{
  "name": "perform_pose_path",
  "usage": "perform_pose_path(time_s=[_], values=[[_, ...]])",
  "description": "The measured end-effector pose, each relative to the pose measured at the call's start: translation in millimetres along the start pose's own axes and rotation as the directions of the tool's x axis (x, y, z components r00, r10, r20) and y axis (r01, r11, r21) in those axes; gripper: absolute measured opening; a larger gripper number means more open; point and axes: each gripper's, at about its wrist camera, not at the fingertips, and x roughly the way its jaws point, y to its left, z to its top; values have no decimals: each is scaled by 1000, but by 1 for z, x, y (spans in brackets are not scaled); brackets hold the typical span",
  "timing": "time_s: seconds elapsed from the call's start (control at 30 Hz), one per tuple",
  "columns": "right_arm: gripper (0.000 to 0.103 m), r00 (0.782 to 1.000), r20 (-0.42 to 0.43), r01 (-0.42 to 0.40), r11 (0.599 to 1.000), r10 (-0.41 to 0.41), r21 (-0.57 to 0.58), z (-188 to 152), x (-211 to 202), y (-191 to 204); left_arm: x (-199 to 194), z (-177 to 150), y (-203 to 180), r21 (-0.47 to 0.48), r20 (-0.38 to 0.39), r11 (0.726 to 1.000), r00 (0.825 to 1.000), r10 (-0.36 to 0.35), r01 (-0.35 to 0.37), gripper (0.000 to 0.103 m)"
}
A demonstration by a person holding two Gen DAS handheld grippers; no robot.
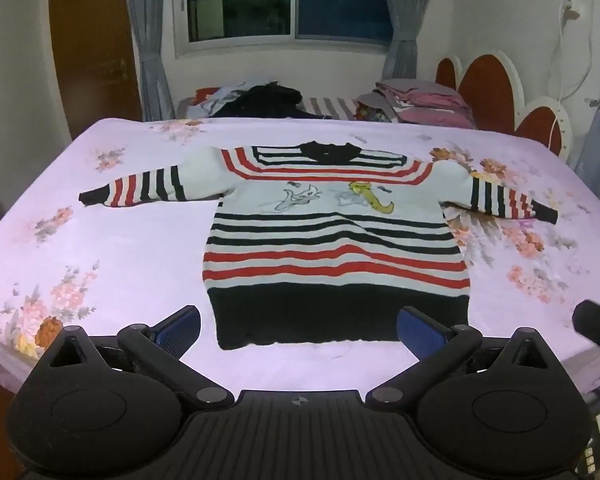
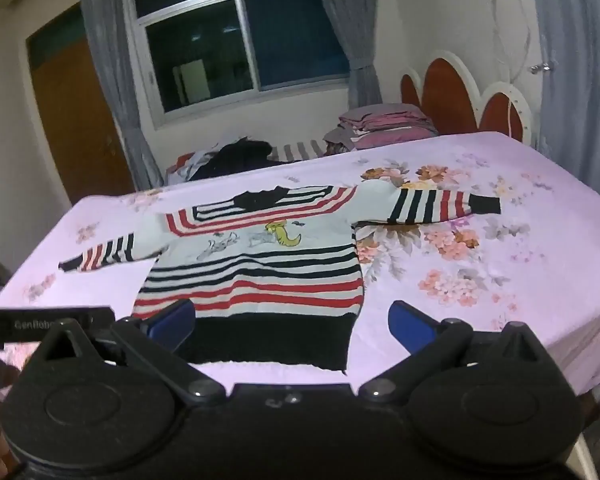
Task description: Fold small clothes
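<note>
Spread flat and face up at centre frame in both views: a small striped sweater (image 1: 332, 236) on a pink floral bedspread (image 1: 140, 248); collar toward the top of the frame, black hem toward the bottom, so long axis of the body running bottom to top; sleeves stretched out toward the left and right edges, crosswise to that axis.

Hovering low at the bottom of its view, just short of the hem: left gripper (image 1: 298, 330), blue fingers (image 1: 180, 330) spread wide, holding nothing; likewise right gripper (image 2: 292, 326), fingers wide apart and empty, left finger over the hem's lower left part, right finger over bare bedspread beside the hem's right corner.

Judged to be the very start: garment laid out, no fold made yet. Next move probably calls for pinching a sleeve cuff or a hem corner and carrying it across the body; thick knit, likely to need a firm bite on both layers.

Beyond, at top of frame: a heap of clothes (image 1: 260, 100) and folded bedding (image 1: 420, 104).
</note>
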Motion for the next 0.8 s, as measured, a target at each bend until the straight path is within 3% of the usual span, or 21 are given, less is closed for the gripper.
perform_pose_path(time_s=[0.8], values=[[103,1000,-20,13,1000,-13,-26,-5,2,11,-2,-2,13,4,-5,1000,1000,7,-7,103]])
